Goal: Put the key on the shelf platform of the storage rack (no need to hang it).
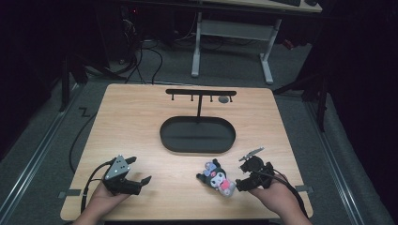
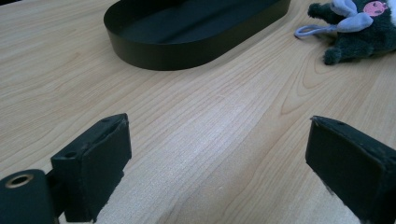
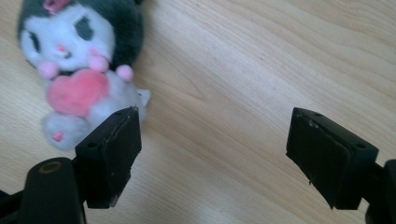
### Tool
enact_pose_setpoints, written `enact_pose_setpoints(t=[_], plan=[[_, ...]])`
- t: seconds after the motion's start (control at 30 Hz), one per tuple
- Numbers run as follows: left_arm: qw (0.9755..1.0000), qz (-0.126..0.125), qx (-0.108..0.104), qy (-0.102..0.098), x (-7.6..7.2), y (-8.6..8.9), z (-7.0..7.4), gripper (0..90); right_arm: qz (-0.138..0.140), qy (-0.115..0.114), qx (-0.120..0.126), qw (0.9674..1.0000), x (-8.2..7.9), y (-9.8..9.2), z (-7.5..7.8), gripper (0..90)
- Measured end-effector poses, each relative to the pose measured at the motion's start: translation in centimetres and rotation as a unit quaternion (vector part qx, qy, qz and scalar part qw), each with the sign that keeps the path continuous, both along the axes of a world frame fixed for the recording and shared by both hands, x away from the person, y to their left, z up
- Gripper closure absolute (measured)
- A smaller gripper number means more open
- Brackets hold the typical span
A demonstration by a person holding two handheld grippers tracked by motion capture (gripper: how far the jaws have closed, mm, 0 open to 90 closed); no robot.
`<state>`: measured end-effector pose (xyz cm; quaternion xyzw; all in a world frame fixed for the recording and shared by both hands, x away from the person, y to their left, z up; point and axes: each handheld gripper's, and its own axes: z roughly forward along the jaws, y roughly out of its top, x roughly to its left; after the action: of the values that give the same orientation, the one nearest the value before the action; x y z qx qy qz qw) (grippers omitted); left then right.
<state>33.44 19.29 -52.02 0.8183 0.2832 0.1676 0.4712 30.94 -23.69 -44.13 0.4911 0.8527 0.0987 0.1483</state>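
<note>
Unlabelled plush toy (image 3: 79, 70) (jaws apart)

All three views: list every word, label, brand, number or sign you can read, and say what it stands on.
None: no readable text.
Plush toy: a face and a pink heart, no lettering.
Black oval tray, hook stand, wooden table: plain, unmarked.
Left gripper and right gripper, jaws apart: no label legible.

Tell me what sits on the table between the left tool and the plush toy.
Nothing: in the high view, bare wood lies between the left tool and the plush toy. The left gripper view shows the same bare table.
</note>
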Motion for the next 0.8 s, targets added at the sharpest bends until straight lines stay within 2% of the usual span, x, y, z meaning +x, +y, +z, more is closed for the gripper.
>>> enact_pose_setpoints(t=[0.23,0.3,0.8], plan=[[1.0,0.0,0.0,0.0,0.0,0.0,0.0,7.7,0.013,-0.006,0.014,0.9998,0.1,1.4,1.1,17.9],[1.0,-0.001,0.0,0.0,0.0,0.0,0.0,7.7,0.02,-0.007,0.011,0.9997,0.1,1.8,1.2,17.9],[1.0,0.0,-0.002,-0.002,0.0,0.1,0.0,7.7,0.047,0.008,0.016,0.9987,0.0,4.3,0.7,17.9]])
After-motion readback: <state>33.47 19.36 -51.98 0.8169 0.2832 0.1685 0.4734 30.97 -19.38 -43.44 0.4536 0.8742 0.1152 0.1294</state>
